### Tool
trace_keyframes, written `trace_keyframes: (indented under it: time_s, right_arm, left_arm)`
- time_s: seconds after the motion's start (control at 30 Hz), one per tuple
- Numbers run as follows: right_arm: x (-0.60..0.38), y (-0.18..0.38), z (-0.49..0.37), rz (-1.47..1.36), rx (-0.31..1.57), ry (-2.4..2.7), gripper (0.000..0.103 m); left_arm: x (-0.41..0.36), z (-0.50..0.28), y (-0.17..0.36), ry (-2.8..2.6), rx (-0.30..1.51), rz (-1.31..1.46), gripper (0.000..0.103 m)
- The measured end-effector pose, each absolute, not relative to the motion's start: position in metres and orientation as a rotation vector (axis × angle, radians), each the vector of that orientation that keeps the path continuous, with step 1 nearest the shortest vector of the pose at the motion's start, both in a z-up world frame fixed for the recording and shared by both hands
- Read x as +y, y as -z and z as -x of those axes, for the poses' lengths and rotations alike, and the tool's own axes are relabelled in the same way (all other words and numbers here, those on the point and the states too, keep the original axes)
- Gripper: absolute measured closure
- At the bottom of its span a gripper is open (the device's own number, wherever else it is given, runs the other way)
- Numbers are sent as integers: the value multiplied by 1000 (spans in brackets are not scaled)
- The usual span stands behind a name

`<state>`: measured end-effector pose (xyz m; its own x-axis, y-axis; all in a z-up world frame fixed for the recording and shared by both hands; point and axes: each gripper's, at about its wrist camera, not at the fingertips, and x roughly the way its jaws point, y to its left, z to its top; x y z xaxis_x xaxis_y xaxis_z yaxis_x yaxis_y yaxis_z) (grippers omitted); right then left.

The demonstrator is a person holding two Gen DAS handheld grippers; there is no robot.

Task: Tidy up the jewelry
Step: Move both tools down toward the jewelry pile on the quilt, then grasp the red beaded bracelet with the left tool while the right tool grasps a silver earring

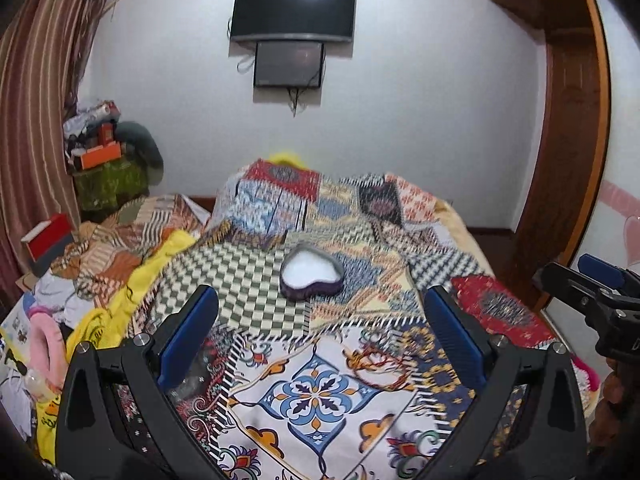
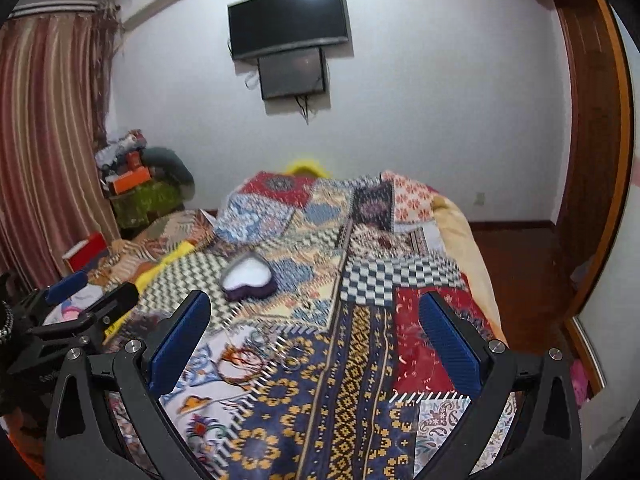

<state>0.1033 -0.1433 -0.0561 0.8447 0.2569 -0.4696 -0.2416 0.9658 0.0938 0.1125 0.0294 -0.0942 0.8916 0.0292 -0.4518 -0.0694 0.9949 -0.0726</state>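
Both pairs of jaws stand wide apart with nothing between them: the left gripper (image 1: 320, 336) and the right gripper (image 2: 316, 336) each hang above the patchwork bedspread (image 1: 328, 396), blue pads facing inward; the right gripper also shows at the right edge of the left wrist view, and the left gripper at the left edge of the right wrist view. A heart-shaped jewelry box (image 1: 311, 276), dark purple outside and white inside, sits open on the bedspread ahead of both grippers, well apart from them, on the seam between a green checked patch and a blue-and-yellow one; what it holds cannot be made out. Nearer the grippers, thin bangles (image 2: 240, 364) lie on the cloth, one reddish and others silver, just ahead of the right gripper's left finger. Beyond the bed, a television (image 1: 294, 10) hangs on the white wall; a striped curtain (image 1: 36, 100) falls at the left; a wooden door frame (image 1: 568, 128) stands at the right.
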Motion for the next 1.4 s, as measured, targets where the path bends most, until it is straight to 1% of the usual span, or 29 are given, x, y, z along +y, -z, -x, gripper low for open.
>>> trace_keyframes:
  time_s: [0.07, 0.13, 0.17, 0.2, 0.27, 0.37, 0.4, 0.5, 0.53, 0.63, 0.73, 0.77, 0.8, 0.87, 0.93, 1.0, 1.07, 1.1, 1.17, 1.33, 1.4]
  right_arm:
    - [-145, 65, -111, -26, 529, -257, 0]
    - [-146, 71, -119, -19, 561, -252, 0]
    - [-147, 77, -124, -15, 581, -250, 0]
    - [-148, 83, -129, -14, 601, -252, 0]
    - [-151, 91, -136, -13, 630, -257, 0]
    - [-151, 105, -147, -2, 672, -269, 0]
    - [-149, 108, -149, 0, 681, -274, 0]
    - [-148, 120, -157, 2, 722, -305, 6]
    - [-146, 122, -161, 2, 729, -311, 9]
    - [-143, 130, -166, 7, 758, -340, 19]
    - [-139, 135, -170, 14, 774, -372, 30]
    - [-137, 137, -170, 19, 781, -386, 34]
    - [-135, 138, -170, 25, 786, -400, 37]
    - [-130, 141, -173, 39, 793, -425, 45]
    - [-124, 144, -174, 55, 801, -453, 50]
    - [-118, 146, -175, 69, 809, -477, 56]
    - [-114, 148, -176, 80, 816, -497, 63]
    - [-111, 149, -177, 87, 820, -507, 64]
    - [-108, 151, -180, 101, 825, -517, 69]
    - [-98, 156, -184, 128, 840, -539, 74]
    - [-95, 159, -185, 134, 849, -545, 76]
  left_arm:
    - [33, -123, 107, -54, 508, 90, 2]
    - [35, -130, 117, -56, 544, 92, 9]
    - [37, -136, 124, -49, 576, 96, 15]
    - [37, -139, 128, -44, 594, 100, 17]
    - [40, -147, 140, -31, 643, 116, 19]
    - [40, -154, 150, -10, 683, 129, 24]
    - [39, -156, 153, -4, 696, 128, 25]
    - [36, -163, 162, 13, 720, 127, 26]
    - [35, -165, 165, 21, 729, 128, 27]
    - [33, -170, 173, 48, 760, 134, 35]
    - [31, -174, 181, 80, 796, 148, 45]
    - [30, -176, 184, 91, 809, 151, 51]
    - [30, -177, 185, 95, 816, 152, 56]
    - [28, -179, 189, 113, 831, 153, 64]
    - [26, -181, 192, 125, 840, 151, 68]
    - [25, -183, 193, 134, 844, 146, 74]
    - [23, -184, 194, 138, 842, 138, 76]
    - [23, -185, 194, 137, 841, 136, 78]
    - [24, -187, 195, 143, 844, 140, 79]
    - [24, -194, 200, 170, 857, 161, 79]
    - [23, -194, 203, 180, 858, 167, 81]
